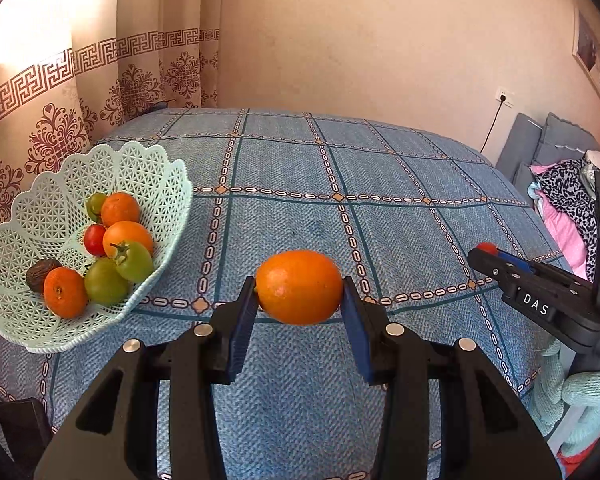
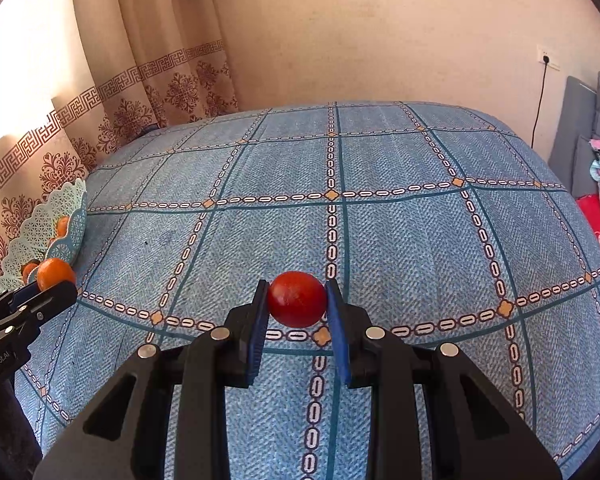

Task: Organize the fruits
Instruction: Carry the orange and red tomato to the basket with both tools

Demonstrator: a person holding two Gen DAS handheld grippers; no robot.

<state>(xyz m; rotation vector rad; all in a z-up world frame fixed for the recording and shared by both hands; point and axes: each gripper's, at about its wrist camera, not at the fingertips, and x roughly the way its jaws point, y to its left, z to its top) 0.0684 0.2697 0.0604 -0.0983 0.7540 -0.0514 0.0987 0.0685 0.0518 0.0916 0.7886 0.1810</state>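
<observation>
Left gripper [image 1: 298, 294]: clenched on an orange [image 1: 298, 287], its blue pads pressing the fruit from both sides; the fruit sits at the fingertips, held above the tablecloth [image 1: 380, 184].
Orange: oval, bright skin, lying sideways between the pads; in the right wrist view it shows at the far left edge, just in front of the basket.
Right gripper [image 2: 297, 300]: clenched on a red tomato [image 2: 297, 299], one blue pad on each side of it, the fruit lifted off the cloth.
Red tomato: round, smooth, dark red; in the left wrist view only a small red part of it shows at the tip of the right gripper, well apart from the orange.
Basket [image 1: 39, 208]: pale green plastic lattice with a scalloped rim, standing on the left edge of the table near the curtain [image 1: 59, 80], tilted toward the camera.
Basket contents: three oranges, a small red tomato [image 1: 95, 239], three green tomatoes, and one dark brown wrinkled fruit [image 1: 39, 274] at the near left side, all touching in a heap.
Tablecloth: blue woven cloth with a grid of chain-patterned lines, bare between the two grippers.
Person: a pale green gloved hand [image 1: 580, 396] grips the handle of the right gripper at the right edge of the left wrist view.
</observation>
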